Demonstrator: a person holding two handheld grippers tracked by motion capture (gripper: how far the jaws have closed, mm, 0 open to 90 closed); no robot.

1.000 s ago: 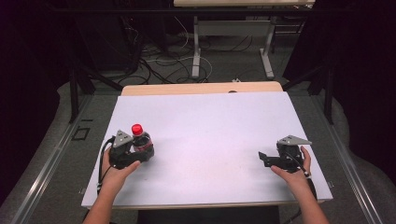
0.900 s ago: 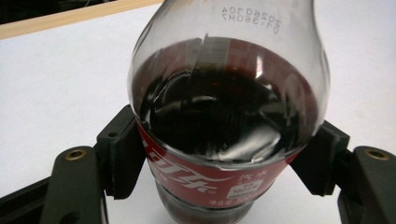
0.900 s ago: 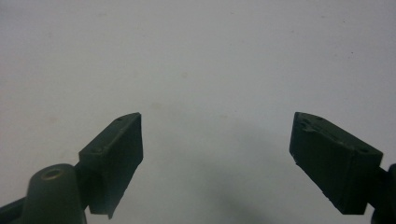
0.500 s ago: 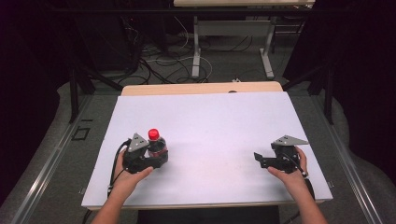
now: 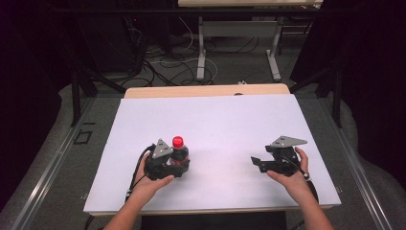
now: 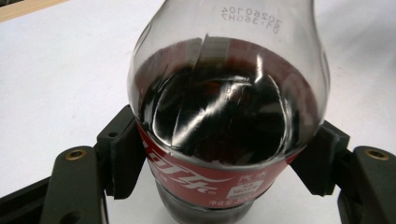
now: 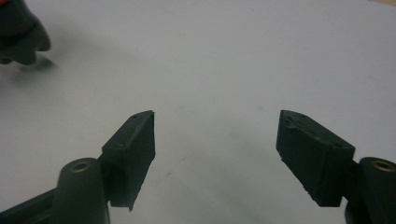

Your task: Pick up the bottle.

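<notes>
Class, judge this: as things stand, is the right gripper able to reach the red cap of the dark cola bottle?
Probably yes. The right gripper is empty, jaws apart, and bare white table separates it from the red cap, which stands clear above the left gripper clamping the cola bottle.

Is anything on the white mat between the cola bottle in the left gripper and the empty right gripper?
Nothing visible. The cola bottle is clamped in the left gripper. The white mat between it and the right gripper is bare. The right gripper's jaws have just been closing, with nothing between them.
</notes>
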